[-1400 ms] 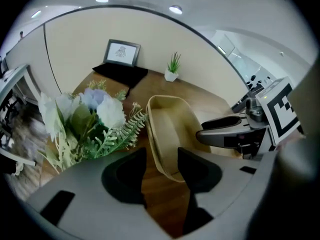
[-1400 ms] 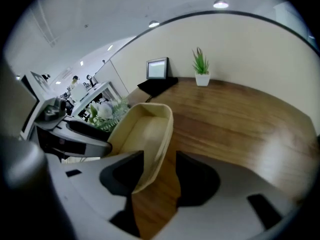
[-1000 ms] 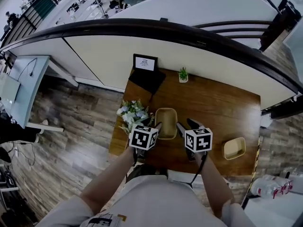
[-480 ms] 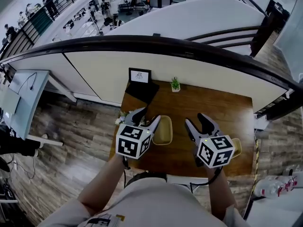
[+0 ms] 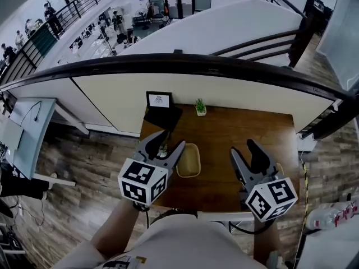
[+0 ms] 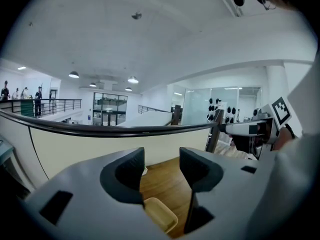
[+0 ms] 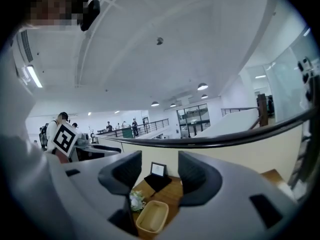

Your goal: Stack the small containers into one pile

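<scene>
Wooden table [image 5: 241, 133], tan container [image 5: 189, 159] on it, beside railing [image 5: 224, 66]; plank floor [image 5: 84, 167]; left claw [image 5: 164, 142], right claw [image 5: 242, 148] apart, empty.

Table [image 5: 235, 128]: 1.
Container [image 5: 189, 160]: 1 in plain view, mid-table, nearer the left.
Plant [image 5: 199, 106]: 1, at the far edge.
Frame [image 5: 159, 100]: 1, far left corner.
Flower bunch [image 7: 135, 200]: 1, left edge.
Grippers: 2, near side: left gripper [image 5: 171, 139] and right gripper [image 5: 243, 147].
Marker cube [image 5: 143, 181]: 2, one per gripper.

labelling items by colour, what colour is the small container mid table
Pale tan, plain, no pattern. The container shows best in the right gripper view.
</scene>
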